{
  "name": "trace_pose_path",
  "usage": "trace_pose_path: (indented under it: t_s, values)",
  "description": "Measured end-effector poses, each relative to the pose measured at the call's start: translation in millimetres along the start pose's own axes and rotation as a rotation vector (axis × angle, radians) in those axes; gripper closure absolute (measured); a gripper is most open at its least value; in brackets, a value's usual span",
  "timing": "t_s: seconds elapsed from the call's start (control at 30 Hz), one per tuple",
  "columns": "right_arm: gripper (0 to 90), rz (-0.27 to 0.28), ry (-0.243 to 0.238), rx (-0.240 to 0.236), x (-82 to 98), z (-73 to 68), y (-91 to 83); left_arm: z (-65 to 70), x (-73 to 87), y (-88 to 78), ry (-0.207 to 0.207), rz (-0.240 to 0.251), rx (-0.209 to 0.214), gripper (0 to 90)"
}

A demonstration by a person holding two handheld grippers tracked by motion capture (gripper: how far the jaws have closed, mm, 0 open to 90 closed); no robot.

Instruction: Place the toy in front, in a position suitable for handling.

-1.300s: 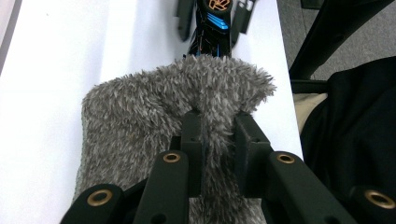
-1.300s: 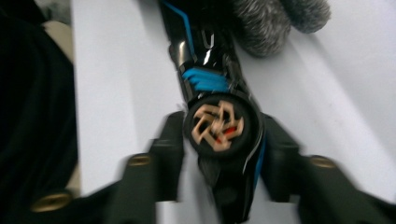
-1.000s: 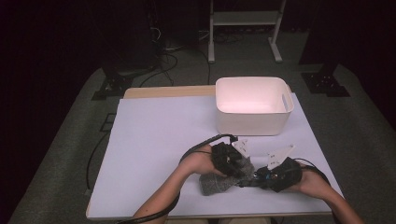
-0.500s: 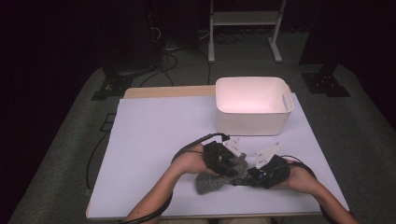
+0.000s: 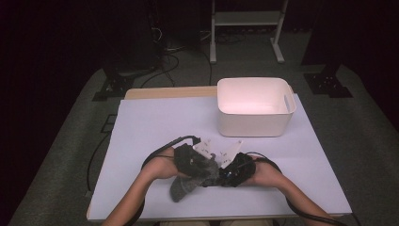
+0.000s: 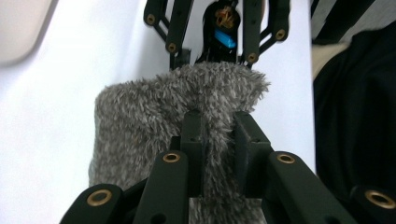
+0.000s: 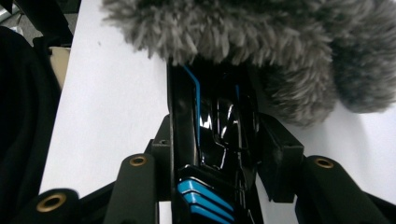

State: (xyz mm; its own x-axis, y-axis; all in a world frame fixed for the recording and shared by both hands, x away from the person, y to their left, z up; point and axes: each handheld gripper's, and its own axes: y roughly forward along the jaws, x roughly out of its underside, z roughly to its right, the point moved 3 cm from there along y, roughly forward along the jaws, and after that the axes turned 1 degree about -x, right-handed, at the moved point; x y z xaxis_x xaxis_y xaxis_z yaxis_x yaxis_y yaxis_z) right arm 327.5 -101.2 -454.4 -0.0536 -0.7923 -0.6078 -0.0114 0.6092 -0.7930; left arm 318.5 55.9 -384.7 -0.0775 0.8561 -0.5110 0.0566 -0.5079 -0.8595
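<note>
A fuzzy grey sock (image 5: pixel 187 182) lies near the table's front edge, between the two hands. My left gripper (image 5: pixel 205 170) is shut on it: in the left gripper view the pile (image 6: pixel 154 116) bulges between the pinching pads of that gripper (image 6: pixel 217 135). My right gripper (image 5: pixel 217 176) faces it from the other side, and its jaws have just been closing. Its tips (image 6: pixel 212 58) sink into the sock's far edge. In the right gripper view the sock (image 7: pixel 243 28) spreads above the narrowed jaws of the right gripper (image 7: pixel 219 140), and their tips are hidden in the fuzz.
A white plastic bin (image 5: pixel 254 127) with cut-out handles stands at the back right of the white table (image 5: pixel 155 122). A metal stand's legs (image 5: pixel 244 33) rise on the floor behind. Cables (image 5: pixel 157 155) trail from both grippers. The person's dark clothing (image 6: pixel 355 121) is close by the front edge.
Both hands have shifted left along the front of the table with the sock. The right gripper has drawn in against the left one and its jaws have narrowed.
</note>
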Motion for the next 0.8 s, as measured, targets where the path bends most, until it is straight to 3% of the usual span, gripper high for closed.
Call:
trace_pose_path:
  t_s: [0.13,0.3,0.43,0.5,0.53,0.57,0.6,0.8]
  values:
    - [54.6,0.009,0.011,-0.002,-0.8,0.8,2.4,0.3,8.8,0.2,-0.016,0.020,0.001,76.1]
    - [44.5,0.044,0.042,0.033,9.9,-1.3,-8.8,0.4,8.8,1.2,-0.022,0.021,0.003,76.1]
    - [47.3,0.078,0.079,0.047,28.5,-4.5,-21.9,-0.1,7.6,1.9,-0.017,0.018,0.002,76.1]
    - [55.9,0.087,0.092,0.053,38.0,-5.5,-25.1,-0.3,2.9,2.9,-0.009,0.011,-0.001,76.1]
    - [55.9,0.087,0.092,0.053,38.0,-5.5,-25.1,-0.3,2.9,2.9,-0.009,0.011,-0.001,76.2]
    - [63.4,0.094,0.099,0.053,41.5,-6.2,-26.1,-0.2,0.2,3.8,0.000,0.006,0.001,76.2]
    - [65.5,0.104,0.095,0.053,44.0,-6.7,-27.0,0.1,-3.3,5.1,0.005,0.007,-0.002,76.2]
    - [65.1,0.114,0.073,0.082,42.5,-9.9,-25.0,5.4,-41.6,26.9,0.079,0.004,0.033,76.3]
